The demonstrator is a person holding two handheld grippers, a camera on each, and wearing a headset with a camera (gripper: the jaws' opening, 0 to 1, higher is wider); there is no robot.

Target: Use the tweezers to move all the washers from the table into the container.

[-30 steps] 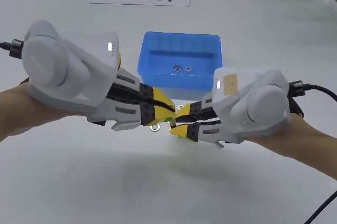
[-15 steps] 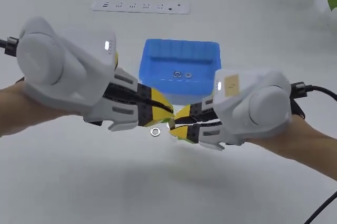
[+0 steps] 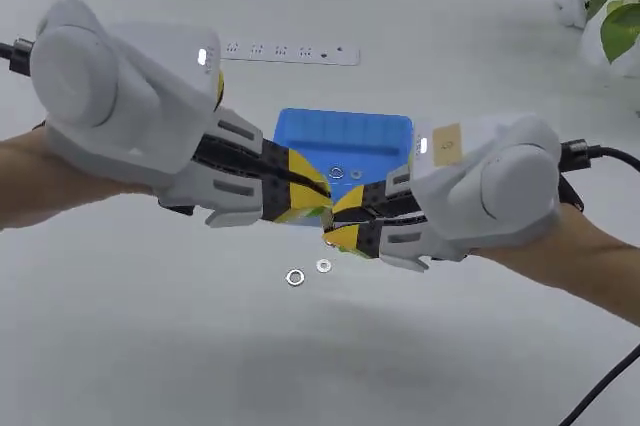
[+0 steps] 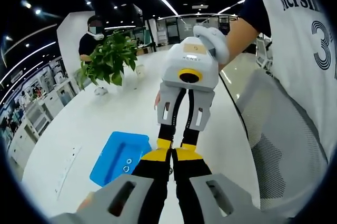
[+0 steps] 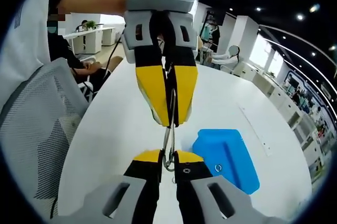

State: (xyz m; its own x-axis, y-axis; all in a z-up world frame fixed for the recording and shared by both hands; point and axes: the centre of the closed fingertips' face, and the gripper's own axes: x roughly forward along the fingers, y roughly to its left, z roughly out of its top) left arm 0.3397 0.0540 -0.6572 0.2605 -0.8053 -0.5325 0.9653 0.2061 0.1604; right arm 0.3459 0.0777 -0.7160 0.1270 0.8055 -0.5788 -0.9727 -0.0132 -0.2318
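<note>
— Blue container (image 3: pixel 345 131) sits beyond both grippers in the head view, two washers (image 3: pixel 336 174) inside it; two more lie on the desk (image 3: pixel 150 346), just below the jaws.
— Left gripper view: the left gripper (image 4: pixel 172 154) has its jaws pressed narrow.
— Right gripper view: metal tweezers (image 5: pixel 169 124) bridge them, left jaws clamped on one end, right gripper (image 5: pixel 168 158) pinching the other.
— Two grips on one thin tool: an uneven pull could twist it loose onto those washers.

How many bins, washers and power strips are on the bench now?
Bin: 1
Washers: 4 (2 binned, 2 outside)
Power strip: 1
Total: 6
</note>
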